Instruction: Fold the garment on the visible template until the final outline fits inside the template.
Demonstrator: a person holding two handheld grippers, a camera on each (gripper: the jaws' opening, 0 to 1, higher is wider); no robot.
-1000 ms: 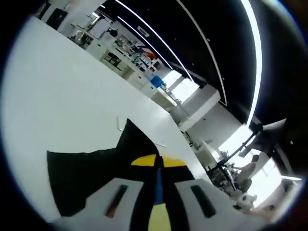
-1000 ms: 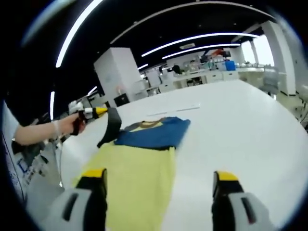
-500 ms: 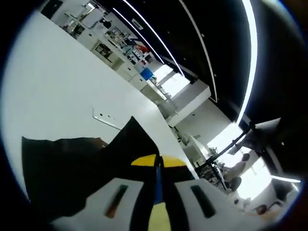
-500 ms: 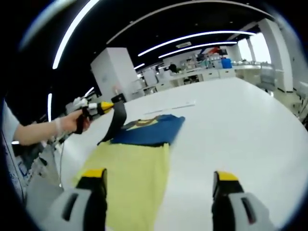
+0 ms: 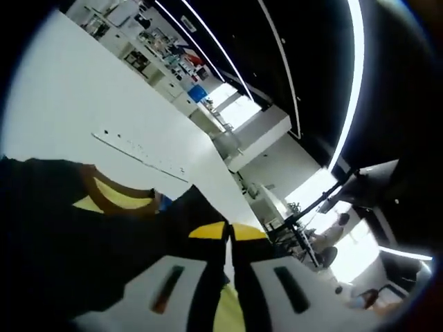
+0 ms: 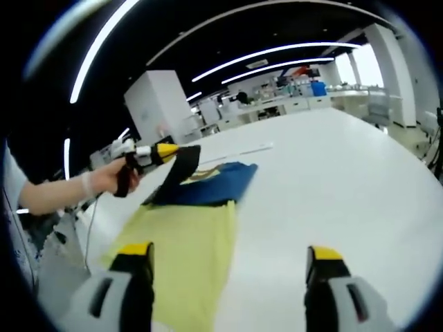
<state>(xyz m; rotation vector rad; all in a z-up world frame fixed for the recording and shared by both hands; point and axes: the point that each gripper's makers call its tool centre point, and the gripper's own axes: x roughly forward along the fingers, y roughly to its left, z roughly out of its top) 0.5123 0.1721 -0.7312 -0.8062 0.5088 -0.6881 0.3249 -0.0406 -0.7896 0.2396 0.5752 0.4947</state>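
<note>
A large, dim hall with long ceiling light strips and distant benches is surrounding a wide white table (image 6: 332, 173). In the right gripper view, the right gripper (image 6: 230, 273) is hovering over the table with its yellow-tipped jaws spread wide apart, nothing between them. Just beyond its left jaw, toward 11 o'clock, the garment (image 6: 183, 242) is lying flat on the table: a yellow body nearest the tool and a blue upper part with a yellow, brown-trimmed neckline farther off at about 12 o'clock. At roughly 10 o'clock, the left gripper (image 6: 168, 150) is being held in a person's hand (image 6: 111, 181) and is pinching a dark sleeve (image 6: 181, 168) of the garment, lifting it off the table above the blue part. A thin pale strip (image 6: 239, 150) is lying on the table past the garment, toward 12 o'clock. In the left gripper view, the left gripper's (image 5: 229, 232) jaws are pressing together on the dark fabric, which is draping away toward 9 o'clock; beyond it the brown-trimmed collar (image 5: 114, 200) with yellow inside is showing, and farther out the white table is stretching toward the same thin strip (image 5: 138, 151) at about 11 o'clock.
</note>
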